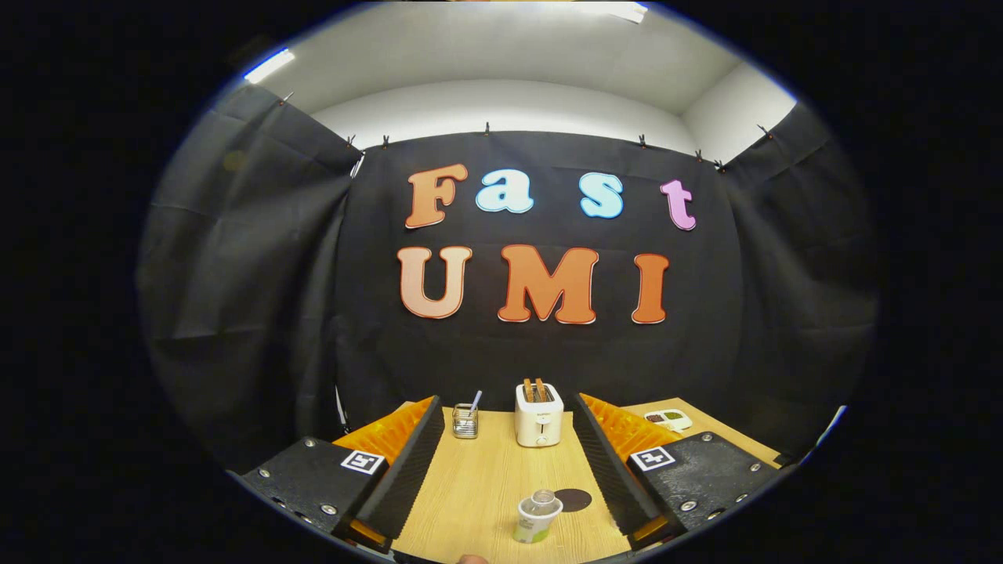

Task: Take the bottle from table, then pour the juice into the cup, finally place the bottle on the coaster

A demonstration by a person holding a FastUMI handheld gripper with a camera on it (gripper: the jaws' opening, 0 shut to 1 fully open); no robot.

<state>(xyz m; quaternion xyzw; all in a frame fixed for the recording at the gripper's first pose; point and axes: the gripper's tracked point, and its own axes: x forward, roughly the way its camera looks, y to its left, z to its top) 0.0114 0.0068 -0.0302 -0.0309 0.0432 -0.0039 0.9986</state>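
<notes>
Item on hand: I am holding the gripper (501,470) above the wooden table (478,478), its fingers spread wide and pinching nothing. Item sought: the bottle (542,499), which is standing between the fingers at the near end of the table and seems to be sitting inside or just behind the cup (535,523); the fisheye is squashing the two together, so I cannot tell which. Item beside: the dark round coaster (573,500), just to their right. Items beyond: a toaster (539,415) and a small wire holder (465,421) at the far edge, well apart from the work. I am judging the pickup as not yet begun; lowering squarely, keeping the bottle centred and closing on its body rather than the cup's rim should be serving best.
</notes>
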